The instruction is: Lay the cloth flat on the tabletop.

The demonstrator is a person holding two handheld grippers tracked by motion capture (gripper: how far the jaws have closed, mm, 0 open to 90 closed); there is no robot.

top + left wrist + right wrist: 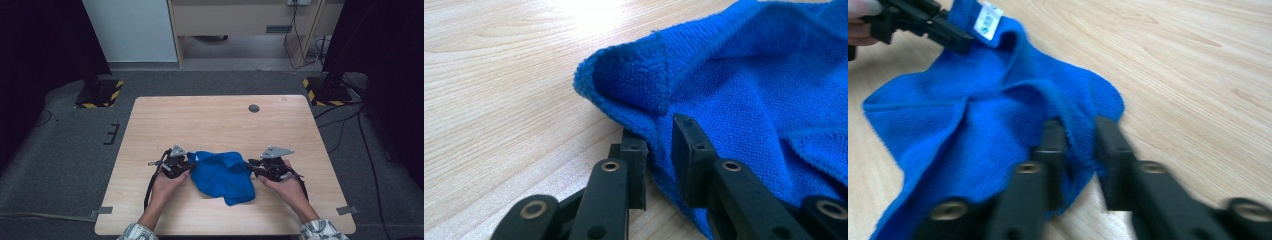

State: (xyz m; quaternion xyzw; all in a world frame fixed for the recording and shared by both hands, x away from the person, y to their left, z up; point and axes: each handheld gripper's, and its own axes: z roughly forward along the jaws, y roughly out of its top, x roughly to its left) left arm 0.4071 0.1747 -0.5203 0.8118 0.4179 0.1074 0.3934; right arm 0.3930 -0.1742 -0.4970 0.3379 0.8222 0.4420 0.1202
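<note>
1. Left tool: jaws nearly together, pinching the left edge of the cloth; held low at the counter, pointing right toward the cloth.
2. Right tool: jaws drawn close on a fold at the cloth's right edge, fabric bunched between them; it points left, facing the other tool. No earlier picture to set this beside.
3. Cloth: blue, crumpled, lying on the near middle of the counter between the two tools. Its upper edge runs left to right from tool to tool; a loose flap hangs toward the person, ending in a corner at lower right.
4. Left gripper view: the cloth's terry weave and hemmed edge, one corner folded over just above the pads.
5. Right gripper view: a white label on the far corner of the cloth, right where the left tool grips it; this picture is slightly blurred.
6. High view: both hands and checked sleeves at the near edge, a cable trailing from each tool, a grey round insert far on the counter.
7. Containers: none to list.
</note>
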